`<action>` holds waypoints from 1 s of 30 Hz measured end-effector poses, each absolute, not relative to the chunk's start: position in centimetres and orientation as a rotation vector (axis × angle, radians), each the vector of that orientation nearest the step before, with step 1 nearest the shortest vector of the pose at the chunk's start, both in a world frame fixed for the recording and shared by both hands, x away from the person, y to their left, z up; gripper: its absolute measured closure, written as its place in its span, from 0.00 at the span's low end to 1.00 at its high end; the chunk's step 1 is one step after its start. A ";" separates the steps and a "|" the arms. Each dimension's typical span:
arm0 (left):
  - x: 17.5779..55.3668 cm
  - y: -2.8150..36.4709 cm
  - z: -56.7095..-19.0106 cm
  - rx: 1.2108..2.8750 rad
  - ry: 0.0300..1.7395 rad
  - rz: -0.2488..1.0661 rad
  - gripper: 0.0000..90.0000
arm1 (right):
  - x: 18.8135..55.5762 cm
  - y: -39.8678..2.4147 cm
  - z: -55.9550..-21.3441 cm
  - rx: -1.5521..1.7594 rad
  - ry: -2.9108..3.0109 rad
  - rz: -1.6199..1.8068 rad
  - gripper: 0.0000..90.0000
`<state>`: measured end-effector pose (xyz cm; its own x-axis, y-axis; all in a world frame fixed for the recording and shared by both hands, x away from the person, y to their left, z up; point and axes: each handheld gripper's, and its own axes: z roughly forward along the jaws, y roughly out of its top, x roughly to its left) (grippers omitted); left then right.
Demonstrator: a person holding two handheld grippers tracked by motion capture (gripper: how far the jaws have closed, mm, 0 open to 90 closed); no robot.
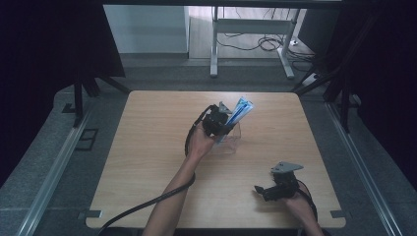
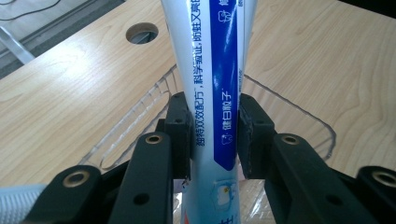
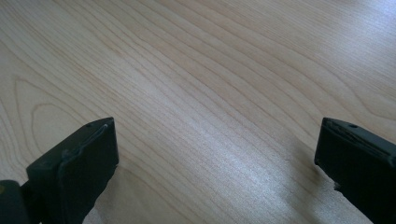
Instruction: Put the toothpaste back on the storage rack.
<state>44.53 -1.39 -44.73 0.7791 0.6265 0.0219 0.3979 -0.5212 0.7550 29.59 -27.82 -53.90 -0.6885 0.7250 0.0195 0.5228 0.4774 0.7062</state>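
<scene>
The toothpaste tube (image 2: 212,84) is squeezed by the left gripper (image 2: 215,135) over the clear box (image 1: 231,142), maybe to drop in, while the right gripper (image 3: 217,154) rests wide open.

Bare table (image 1: 147,147) lies open on the left, near and far sides, while the clear tray (image 1: 231,142) and the tube (image 1: 241,112) rising over it block the middle, well apart from the right gripper (image 1: 263,191).

Toothpaste tube (image 1: 241,112) in left claw (image 1: 227,127)
</scene>
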 end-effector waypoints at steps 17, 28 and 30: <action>43.6 -1.1 -44.8 2.217 0.751 0.332 0.75 | 29.6 -27.7 -54.0 1.059 2.453 1.017 0.00; 43.1 -0.6 -45.1 2.207 0.748 0.284 0.70 | 29.5 -27.5 -54.1 1.054 2.459 1.011 0.00; 43.1 -0.6 -45.1 2.203 0.752 0.279 0.68 | 29.5 -27.5 -54.1 1.054 2.459 1.012 0.00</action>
<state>43.10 -0.58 -45.10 0.8011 0.5973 -0.0393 0.4269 -0.5240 0.7370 29.55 -27.53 -54.06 -0.6944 0.7194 0.0169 0.5230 0.4883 0.6986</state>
